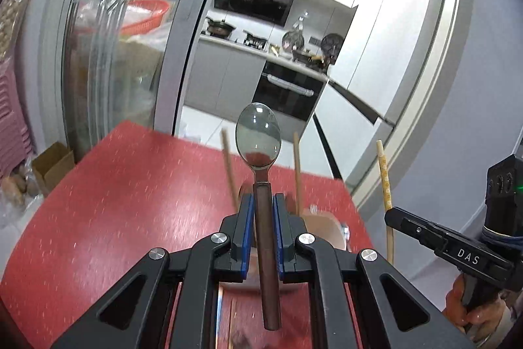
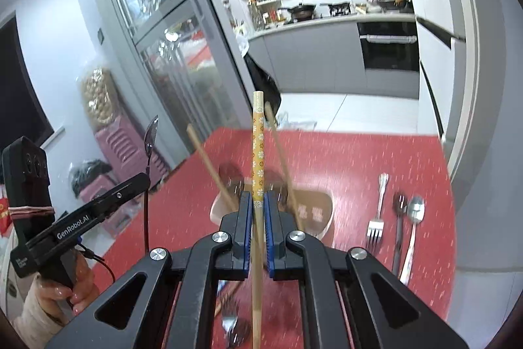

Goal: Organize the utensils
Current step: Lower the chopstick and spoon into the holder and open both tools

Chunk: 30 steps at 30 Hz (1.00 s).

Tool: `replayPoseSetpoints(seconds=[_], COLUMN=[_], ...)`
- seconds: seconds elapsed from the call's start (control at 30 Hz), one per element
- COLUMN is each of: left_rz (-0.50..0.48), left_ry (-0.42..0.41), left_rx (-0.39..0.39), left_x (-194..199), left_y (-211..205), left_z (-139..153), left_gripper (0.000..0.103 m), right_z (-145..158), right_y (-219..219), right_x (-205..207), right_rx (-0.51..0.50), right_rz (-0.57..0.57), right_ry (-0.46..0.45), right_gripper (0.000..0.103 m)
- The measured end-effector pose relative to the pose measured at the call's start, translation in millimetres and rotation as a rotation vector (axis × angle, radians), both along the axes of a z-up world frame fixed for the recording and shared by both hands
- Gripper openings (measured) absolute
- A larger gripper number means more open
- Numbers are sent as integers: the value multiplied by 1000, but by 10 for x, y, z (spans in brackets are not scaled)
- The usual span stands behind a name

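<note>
My left gripper (image 1: 263, 201) is shut on a spoon (image 1: 259, 136) with a brown handle and steel bowl, held upright above the red table (image 1: 130, 201). My right gripper (image 2: 258, 201) is shut on a flower-patterned chopstick (image 2: 258, 146), also upright; it shows in the left wrist view (image 1: 385, 179) too. Below both stands a beige utensil holder (image 2: 313, 211) with two wooden chopsticks (image 2: 209, 162) leaning in it. The left gripper with its spoon shows at the left of the right wrist view (image 2: 150, 139).
A fork (image 2: 376, 211), a dark spoon (image 2: 398, 218) and a steel spoon (image 2: 413, 218) lie side by side on the table's right. Another fork (image 2: 230, 326) lies under my right gripper. A glass cabinet (image 1: 108, 54) stands left, the kitchen behind.
</note>
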<state>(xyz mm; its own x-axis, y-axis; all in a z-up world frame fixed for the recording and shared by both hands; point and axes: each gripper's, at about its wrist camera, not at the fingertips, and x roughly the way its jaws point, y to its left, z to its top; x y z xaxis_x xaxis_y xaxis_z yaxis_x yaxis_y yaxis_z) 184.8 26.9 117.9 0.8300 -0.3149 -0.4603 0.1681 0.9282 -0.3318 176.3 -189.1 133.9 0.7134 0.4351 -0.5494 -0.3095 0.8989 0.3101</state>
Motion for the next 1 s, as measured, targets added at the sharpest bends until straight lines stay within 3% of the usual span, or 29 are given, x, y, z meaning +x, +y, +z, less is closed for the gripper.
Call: replayPoseSetpoints(seconds=[0.23,0.6,1.0], left_rz=[30,61,62], left_ry=[-78,-99,-156], left_rx=[12,60,130], left_x=[350,785,711], left_y=[-160,-363,-593], left_z=[99,-158,-475], left_gripper=[37,37,37], right_z=[154,46,-292], right_y=[8,111,171], right_x=[451,1009,1084], right_rx=[31,-15,-93], right_rz=[-50,-78,-85], right_ry=[-58,-156,-247], right_gripper=[8,8,8])
